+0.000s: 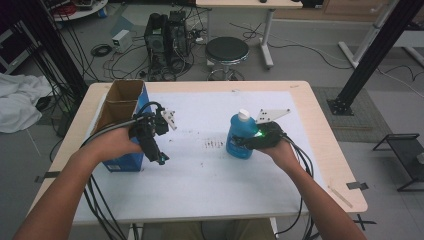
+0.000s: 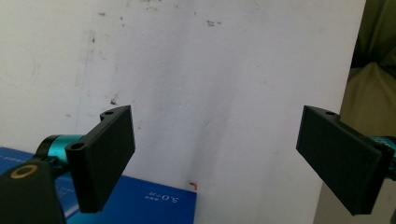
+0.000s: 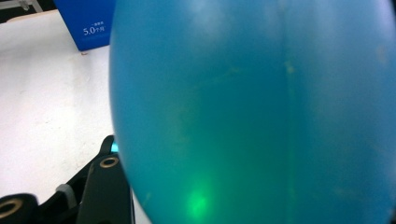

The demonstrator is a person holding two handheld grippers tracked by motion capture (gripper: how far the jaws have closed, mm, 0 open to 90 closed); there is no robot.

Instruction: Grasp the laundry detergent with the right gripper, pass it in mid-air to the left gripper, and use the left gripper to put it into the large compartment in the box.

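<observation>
white table [image 1: 210, 170], right tongs [image 1: 246, 141] around blue bottle [image 1: 239, 137]

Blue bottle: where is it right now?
In the high view the blue bottle stands upright right of centre on the white sheet, clamped in the right gripper, across from the blue box.

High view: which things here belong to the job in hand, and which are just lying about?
In the job:
- blue bottle, gripped by the right gripper
- blue cardboard box, open-topped, beside the left gripper, whose jaws are open

Lying about:
- round stool
- computer tower
- white cloth on the floor
</observation>
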